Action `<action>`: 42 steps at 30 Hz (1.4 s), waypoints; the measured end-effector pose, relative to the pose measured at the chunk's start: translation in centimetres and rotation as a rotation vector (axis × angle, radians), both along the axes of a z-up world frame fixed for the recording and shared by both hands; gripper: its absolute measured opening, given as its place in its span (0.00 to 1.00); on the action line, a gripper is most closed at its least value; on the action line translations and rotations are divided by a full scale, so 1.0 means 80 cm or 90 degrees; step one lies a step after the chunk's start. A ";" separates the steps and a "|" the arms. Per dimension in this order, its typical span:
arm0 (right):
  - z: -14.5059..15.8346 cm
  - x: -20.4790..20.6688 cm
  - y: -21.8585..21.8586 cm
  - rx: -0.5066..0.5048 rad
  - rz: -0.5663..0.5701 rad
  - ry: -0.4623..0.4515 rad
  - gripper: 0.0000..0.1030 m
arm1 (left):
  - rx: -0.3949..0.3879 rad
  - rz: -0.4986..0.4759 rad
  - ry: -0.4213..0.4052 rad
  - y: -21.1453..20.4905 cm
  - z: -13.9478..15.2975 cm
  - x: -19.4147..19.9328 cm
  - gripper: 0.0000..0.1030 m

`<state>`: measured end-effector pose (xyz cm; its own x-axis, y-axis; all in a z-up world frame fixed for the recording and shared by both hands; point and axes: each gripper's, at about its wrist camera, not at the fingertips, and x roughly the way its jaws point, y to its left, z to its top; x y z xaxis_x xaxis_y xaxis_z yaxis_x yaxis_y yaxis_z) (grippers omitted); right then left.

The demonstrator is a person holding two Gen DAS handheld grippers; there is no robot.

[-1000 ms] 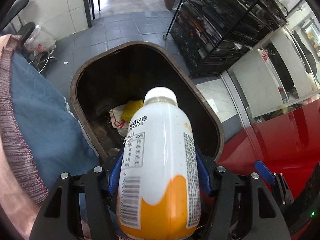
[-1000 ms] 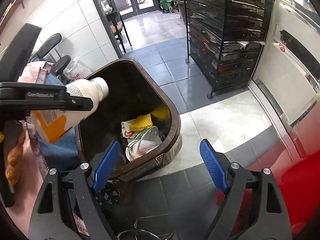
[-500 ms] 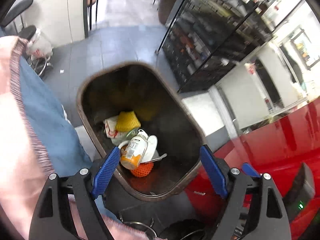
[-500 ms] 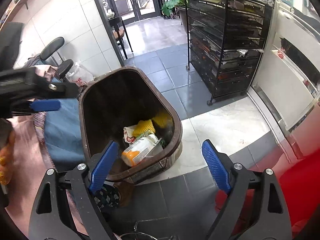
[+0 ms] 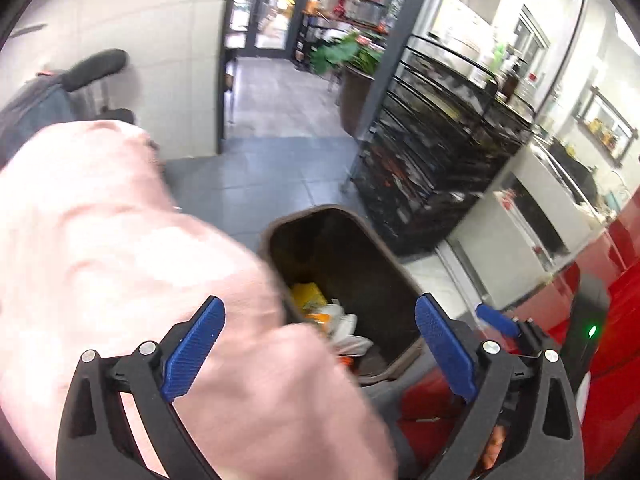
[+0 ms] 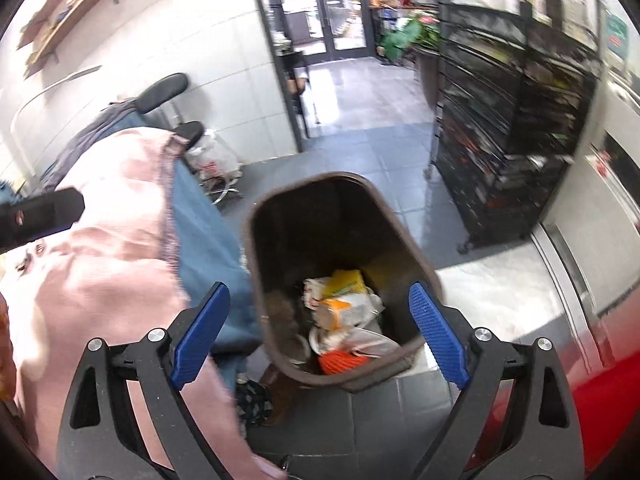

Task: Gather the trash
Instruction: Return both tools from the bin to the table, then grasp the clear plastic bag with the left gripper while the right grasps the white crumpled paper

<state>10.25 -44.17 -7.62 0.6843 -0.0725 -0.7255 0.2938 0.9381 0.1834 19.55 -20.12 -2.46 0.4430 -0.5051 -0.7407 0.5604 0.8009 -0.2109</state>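
Observation:
A brown trash bin (image 6: 312,179) stands on the grey floor, holding several pieces of trash. A white-and-orange bottle (image 6: 340,310) lies among them, beside yellow netting (image 6: 346,282) and an orange net (image 6: 340,362). My right gripper (image 6: 319,292) hovers above the bin's near rim, its jaws opening with nothing between them. My left gripper (image 5: 319,304) is above and left of the bin (image 5: 320,210), its jaws also opening and empty. A pink sleeve (image 5: 120,260) hides the bin's left side in the left wrist view. The left gripper's black body (image 6: 40,216) shows at the far left.
A black wire rack (image 6: 512,120) stands right of the bin. A red counter (image 5: 600,320) runs along the lower right. A person's blue trousers (image 6: 200,232) press against the bin's left. Behind are a black chair (image 6: 160,88), a white bag (image 6: 212,156) and a glass door (image 6: 320,12).
My left gripper let go of the bottle, which dropped into the bin. Both grippers rose and drew back from the bin, and their jaws spread wider.

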 end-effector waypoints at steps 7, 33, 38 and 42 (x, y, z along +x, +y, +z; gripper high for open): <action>0.032 0.026 0.062 -0.004 0.088 -0.032 0.88 | 0.022 0.089 -0.071 0.083 0.014 -0.006 0.92; 0.105 0.104 0.314 0.032 0.440 -0.053 0.89 | 0.046 0.447 -0.047 0.399 -0.007 0.086 0.86; 0.103 0.140 0.356 0.031 0.467 -0.032 0.89 | 0.016 0.431 -0.005 0.410 -0.022 0.106 0.50; 0.104 0.174 0.395 0.041 0.489 -0.018 0.89 | -0.049 0.445 -0.007 0.428 -0.026 0.091 0.41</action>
